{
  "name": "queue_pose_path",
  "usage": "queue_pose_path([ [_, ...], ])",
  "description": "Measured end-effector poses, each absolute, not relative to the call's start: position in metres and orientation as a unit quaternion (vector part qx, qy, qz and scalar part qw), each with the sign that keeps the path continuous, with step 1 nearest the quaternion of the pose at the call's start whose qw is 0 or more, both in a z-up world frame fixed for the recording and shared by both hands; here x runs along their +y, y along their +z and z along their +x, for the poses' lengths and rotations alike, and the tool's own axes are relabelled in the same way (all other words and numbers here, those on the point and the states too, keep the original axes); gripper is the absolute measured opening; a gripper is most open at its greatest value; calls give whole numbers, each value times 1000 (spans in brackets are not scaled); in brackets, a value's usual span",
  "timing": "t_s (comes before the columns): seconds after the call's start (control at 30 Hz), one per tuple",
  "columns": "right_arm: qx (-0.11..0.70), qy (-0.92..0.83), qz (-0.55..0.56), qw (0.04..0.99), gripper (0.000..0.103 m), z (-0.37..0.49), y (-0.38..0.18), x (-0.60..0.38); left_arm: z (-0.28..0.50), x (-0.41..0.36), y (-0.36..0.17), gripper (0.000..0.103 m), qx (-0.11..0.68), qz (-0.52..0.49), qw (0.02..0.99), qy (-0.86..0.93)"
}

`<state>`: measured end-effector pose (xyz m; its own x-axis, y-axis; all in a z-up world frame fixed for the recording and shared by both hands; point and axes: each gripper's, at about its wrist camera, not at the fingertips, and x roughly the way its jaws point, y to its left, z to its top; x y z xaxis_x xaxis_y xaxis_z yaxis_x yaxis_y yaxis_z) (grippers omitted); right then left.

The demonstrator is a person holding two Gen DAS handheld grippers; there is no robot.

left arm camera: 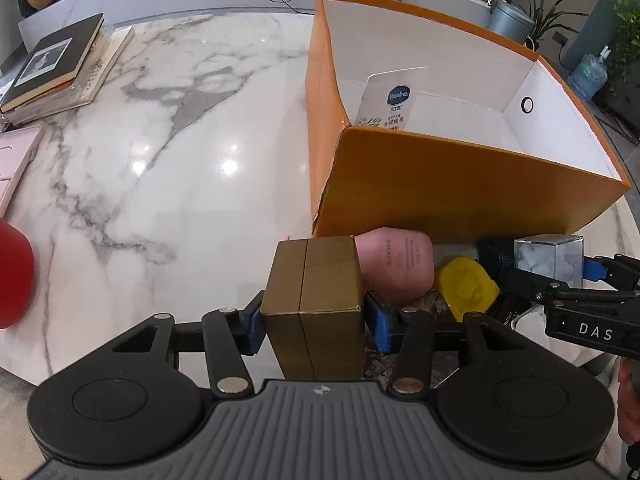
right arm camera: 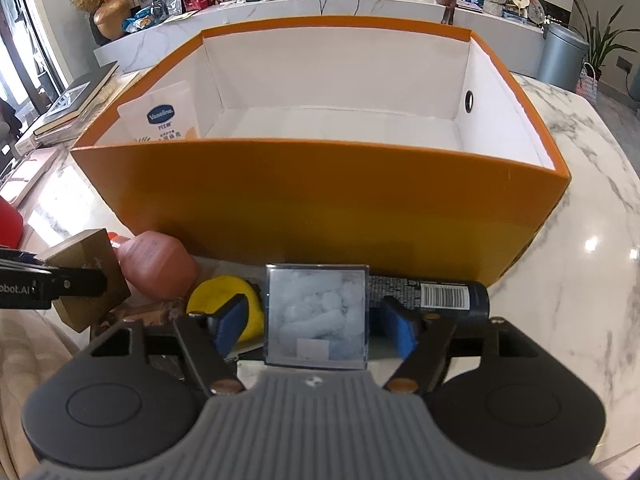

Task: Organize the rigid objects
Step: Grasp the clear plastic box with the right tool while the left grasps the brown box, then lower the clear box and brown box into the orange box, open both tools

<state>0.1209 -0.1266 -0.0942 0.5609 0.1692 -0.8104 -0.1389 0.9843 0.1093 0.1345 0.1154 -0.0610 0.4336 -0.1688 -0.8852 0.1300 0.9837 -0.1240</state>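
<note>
My left gripper (left arm camera: 314, 320) is shut on a gold box (left arm camera: 316, 304), held just in front of the orange box (left arm camera: 460, 188). My right gripper (right arm camera: 316, 320) is shut on a clear plastic box (right arm camera: 316, 316) filled with white pieces, also before the orange box (right arm camera: 320, 208). A white Vaseline packet (right arm camera: 164, 116) leans in the orange box's left corner; it also shows in the left wrist view (left arm camera: 394, 98). A pink bottle (right arm camera: 158, 266), a yellow round thing (right arm camera: 218, 292) and a dark blue can (right arm camera: 440, 294) lie on the table below.
A stack of books (left arm camera: 52, 68) lies at the far left of the marble table (left arm camera: 180, 152). A pink tray (left arm camera: 16, 160) and a red object (left arm camera: 14, 276) sit at the left edge. A grey bin (right arm camera: 560, 56) stands beyond the table.
</note>
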Motion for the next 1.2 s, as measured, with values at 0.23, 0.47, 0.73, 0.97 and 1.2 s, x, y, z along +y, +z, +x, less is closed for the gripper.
queue_pose_path([
  [0.23, 455, 88, -1, 886, 74, 121, -95, -121, 135, 111, -62, 57, 525, -8, 847, -81],
  [0.47, 443, 88, -20, 892, 50, 118, -93, -119, 135, 109, -63, 53, 522, -10, 849, -81],
  [0.73, 448, 99, 14, 889, 48, 119, -89, -131, 127, 110, -53, 52, 496, -21, 863, -90],
  [0.97, 434, 109, 30, 894, 48, 117, -74, -134, 112, 108, -36, 52, 476, -38, 873, -103],
  [1.2, 400, 122, 37, 907, 48, 109, -42, -135, 102, 95, 6, 52, 426, -49, 892, -140],
])
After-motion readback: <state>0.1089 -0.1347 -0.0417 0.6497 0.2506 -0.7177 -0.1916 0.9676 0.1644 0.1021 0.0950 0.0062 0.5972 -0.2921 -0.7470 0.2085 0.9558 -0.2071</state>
